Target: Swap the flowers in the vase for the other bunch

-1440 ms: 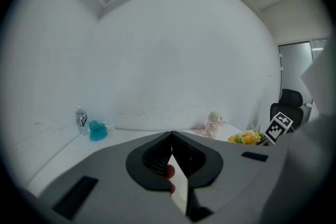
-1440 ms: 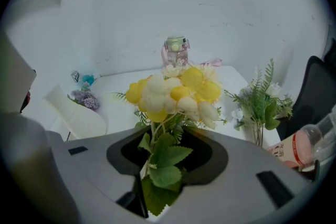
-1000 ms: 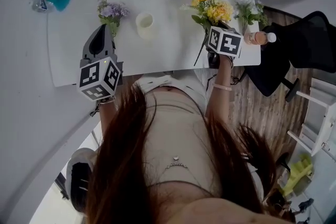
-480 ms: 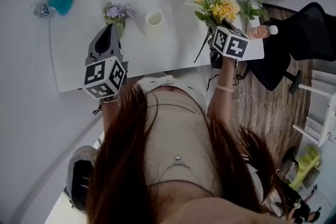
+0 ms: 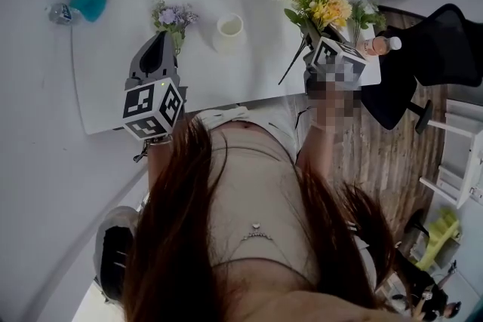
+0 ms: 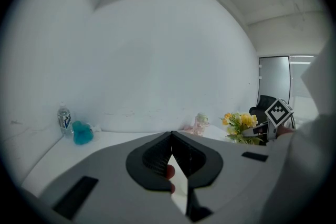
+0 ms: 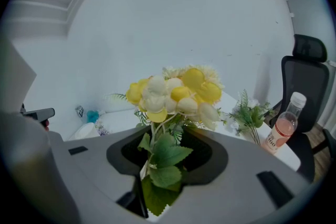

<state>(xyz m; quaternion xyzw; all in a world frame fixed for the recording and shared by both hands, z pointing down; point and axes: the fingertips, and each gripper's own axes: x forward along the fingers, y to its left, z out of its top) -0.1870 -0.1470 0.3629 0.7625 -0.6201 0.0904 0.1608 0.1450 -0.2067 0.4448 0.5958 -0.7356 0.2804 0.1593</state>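
Room: white walls, a wood-plank floor [image 5: 377, 154] on the right, and a black office chair [image 5: 445, 49] by the table's right end.
Surface: a white table [image 5: 113, 79] carries a white vase [image 5: 229, 32], a green sprig [image 5: 366, 11], a pink bottle [image 5: 377, 45], and a teal object [image 5: 89, 2] beside a water bottle [image 5: 56, 13] at the far left.
Change: the right gripper [image 7: 168, 139] and its yellow bunch [image 5: 317, 4] sit slightly higher than a second ago. The left gripper [image 5: 160, 49] has barely shifted.
Right gripper: the jaws are clamped on the yellow bunch's stems. The blooms stand above the jaws and the stem ends hang over the table's near edge.
Left gripper: the jaws are pressed together with nothing between them. The tip is just short of the purple bunch [image 5: 172, 17], which lies left of the vase.
Vase: stands between the two bunches, apart from both.
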